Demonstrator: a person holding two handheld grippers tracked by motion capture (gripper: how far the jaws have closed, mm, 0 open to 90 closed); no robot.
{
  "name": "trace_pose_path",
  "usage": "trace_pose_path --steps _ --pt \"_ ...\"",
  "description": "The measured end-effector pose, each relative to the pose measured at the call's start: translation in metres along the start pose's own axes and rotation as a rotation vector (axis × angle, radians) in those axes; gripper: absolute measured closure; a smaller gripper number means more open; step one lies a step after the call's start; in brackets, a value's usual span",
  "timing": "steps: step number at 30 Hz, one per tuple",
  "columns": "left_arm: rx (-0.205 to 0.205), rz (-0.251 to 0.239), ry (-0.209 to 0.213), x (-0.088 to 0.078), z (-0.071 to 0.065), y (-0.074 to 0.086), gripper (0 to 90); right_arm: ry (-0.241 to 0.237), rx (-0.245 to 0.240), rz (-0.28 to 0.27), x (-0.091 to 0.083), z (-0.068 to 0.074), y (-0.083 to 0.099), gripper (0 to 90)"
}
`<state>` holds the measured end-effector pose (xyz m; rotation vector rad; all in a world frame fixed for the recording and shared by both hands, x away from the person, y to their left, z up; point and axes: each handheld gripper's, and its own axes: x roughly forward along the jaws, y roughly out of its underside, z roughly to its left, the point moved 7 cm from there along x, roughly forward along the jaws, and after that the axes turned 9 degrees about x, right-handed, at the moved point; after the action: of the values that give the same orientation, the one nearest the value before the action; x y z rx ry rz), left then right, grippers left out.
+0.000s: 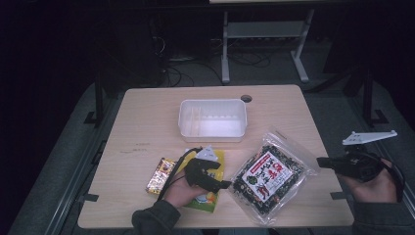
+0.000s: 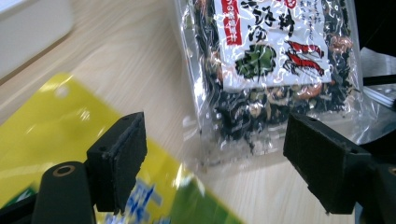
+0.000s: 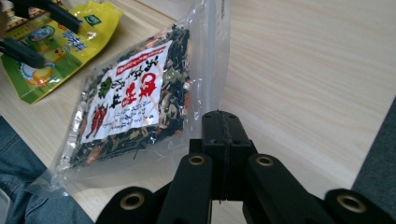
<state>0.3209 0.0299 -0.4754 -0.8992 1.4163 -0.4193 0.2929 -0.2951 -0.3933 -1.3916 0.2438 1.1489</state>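
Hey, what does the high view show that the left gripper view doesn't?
High view alone: the small gold-and-red snack packet and the right hand-held gripper, jaws shut, beyond the table's right edge. Left gripper view alone: the left hand-held gripper close up, jaws open with nothing between. Both: the clear dried-seaweed bag, yellow-green pouch, white plastic tub.

The high view is dim, its corners and the floor falling to near black. Glare streaks the clear seaweed bag (image 2: 275,60) in the left gripper view, where the yellow pouch (image 2: 56,140) blurs. The right gripper view is brighter and sharper.
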Motion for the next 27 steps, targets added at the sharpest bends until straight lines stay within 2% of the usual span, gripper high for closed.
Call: trace_pose_path --steps 2,8,14,17,20,22,27 --pt "0.001 0.008 0.008 0.007 0.002 -0.006 21.5 -0.003 -0.015 -0.014 -0.007 0.004 -0.004 89.8" --pt "-0.006 0.020 0.074 0.028 0.006 -0.021 22.7 -0.025 -0.063 -0.045 -0.022 0.017 -0.018 89.9" --pt "-0.038 0.021 0.154 0.043 0.012 -0.031 25.3 -0.047 -0.109 -0.067 -0.032 0.029 -0.032 89.9" --pt "-0.069 0.017 0.213 0.048 0.013 -0.032 26.2 -0.060 -0.119 -0.075 -0.032 0.032 -0.038 89.9" --pt "-0.073 0.030 0.258 0.050 0.011 -0.030 31.7 -0.077 -0.115 -0.080 -0.031 0.032 -0.040 89.9" --pt "-0.081 0.034 0.289 0.050 0.011 -0.029 38.8 -0.088 -0.110 -0.081 -0.029 0.030 -0.041 89.9" --pt "-0.069 0.038 0.332 0.044 0.008 -0.027 53.3 -0.100 -0.091 -0.086 -0.024 0.025 -0.042 89.9"
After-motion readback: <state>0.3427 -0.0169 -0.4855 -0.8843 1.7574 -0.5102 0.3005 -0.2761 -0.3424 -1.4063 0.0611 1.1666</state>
